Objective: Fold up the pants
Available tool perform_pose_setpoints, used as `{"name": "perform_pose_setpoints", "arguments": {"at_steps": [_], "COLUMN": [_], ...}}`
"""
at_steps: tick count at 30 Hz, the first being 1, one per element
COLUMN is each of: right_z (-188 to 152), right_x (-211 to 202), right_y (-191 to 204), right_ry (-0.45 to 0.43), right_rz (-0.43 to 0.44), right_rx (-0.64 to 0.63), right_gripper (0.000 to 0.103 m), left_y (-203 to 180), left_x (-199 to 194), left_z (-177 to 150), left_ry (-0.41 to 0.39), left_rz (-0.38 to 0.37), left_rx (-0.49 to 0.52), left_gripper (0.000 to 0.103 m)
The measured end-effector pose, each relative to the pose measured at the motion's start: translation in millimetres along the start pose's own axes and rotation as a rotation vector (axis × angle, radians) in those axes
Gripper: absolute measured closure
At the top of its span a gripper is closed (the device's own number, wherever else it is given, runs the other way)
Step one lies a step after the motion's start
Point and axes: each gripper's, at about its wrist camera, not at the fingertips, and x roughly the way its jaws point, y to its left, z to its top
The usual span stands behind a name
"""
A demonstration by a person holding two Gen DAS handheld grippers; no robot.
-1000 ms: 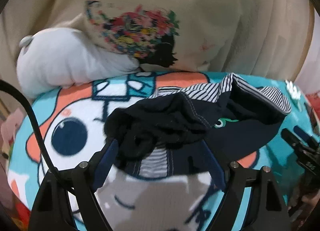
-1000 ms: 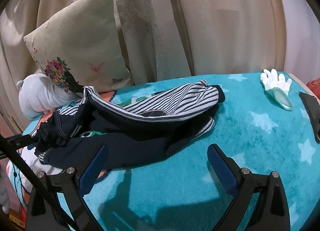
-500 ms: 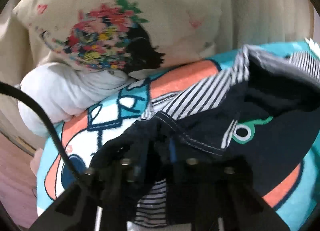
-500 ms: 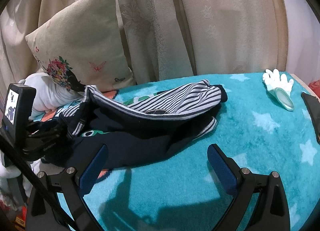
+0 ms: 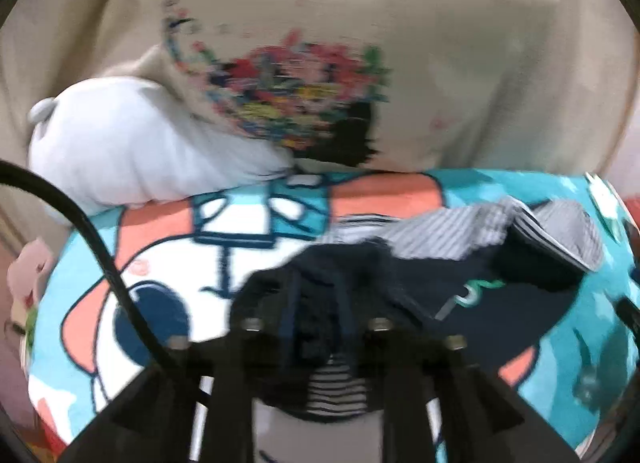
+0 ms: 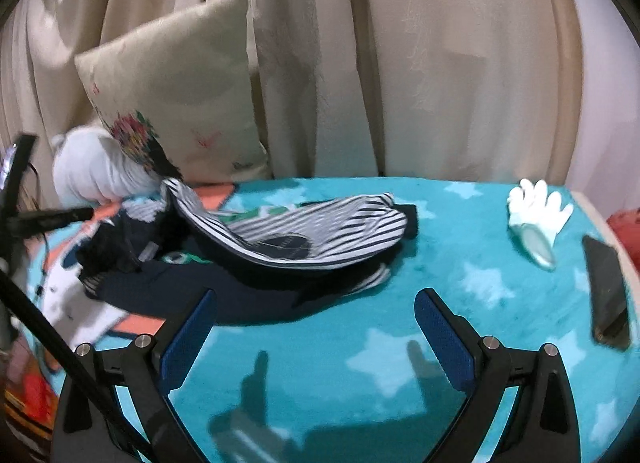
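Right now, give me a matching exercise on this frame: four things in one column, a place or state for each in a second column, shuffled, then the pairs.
Things:
1. left gripper
2. right gripper
3. white glove
4. floral pillow

States:
A. leaning against the curtain
B. open above the blanket
C. lying near the phone
D. shut on the pants

Pairs: 1-D, 2-B, 3-C, 4-A

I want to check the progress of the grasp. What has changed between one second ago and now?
The left gripper was open in front of the pants; it closed on their bunched dark end and holds it now. The striped part lies more spread out. The right gripper stayed open above the blanket, and the white glove did not move.
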Motion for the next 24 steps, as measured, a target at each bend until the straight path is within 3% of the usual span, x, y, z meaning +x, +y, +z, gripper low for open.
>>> {"name": "perform_pose_setpoints", "arguments": {"at_steps": [1, 2, 7, 9, 12, 15, 16, 17, 18, 19, 24], "right_z": [1, 2, 10, 14, 23, 27, 27, 27, 27, 27, 53], "right_x": [4, 6, 13, 16, 28, 50, 57, 64, 74, 79, 72], "right_y": [1, 1, 17, 24, 36, 45, 47, 49, 51, 52, 44], "right_ry": [0.012, 0.019, 0.015, 0.012, 0.022, 0.066, 0.084, 0.111, 0.158, 0.182, 0.144], "right_rz": [-0.004, -0.004, 0.005, 0.006, 0.006, 0.023, 0.036, 0.050, 0.060, 0.066, 0.092], "right_rx": [-0.012, -0.021, -0.102, -0.149, -0.227, -0.282, -0.293, -0.307, -0.321, -0.320, -0.250], "right_gripper": [0.002, 0.002, 0.002, 0.002, 0.002, 0.005, 0.018, 0.045, 0.062, 0.085, 0.092], "left_y": [-9, -19, -66, -78, -86, -75, -69, -65, -61, -54, -23], "left_x": [0, 1, 17, 30, 51, 52, 49, 46, 41, 35, 11], "left_z": [-3, -6, -14, -16, -18, -14, -12, -11, -10, -6, 16], "left_ry": [-0.014, -0.027, -0.038, -0.016, 0.054, 0.058, 0.051, 0.045, 0.036, 0.026, 0.005], "left_rz": [0.001, 0.015, 0.083, 0.118, 0.173, 0.167, 0.173, 0.180, 0.193, 0.205, 0.187], "left_rx": [0.044, 0.096, 0.375, 0.437, 0.470, 0.398, 0.374, 0.358, 0.339, 0.323, 0.221], "left_gripper": [0.056, 0.054, 0.046, 0.046, 0.096, 0.096, 0.097, 0.097, 0.097, 0.097, 0.099]}}
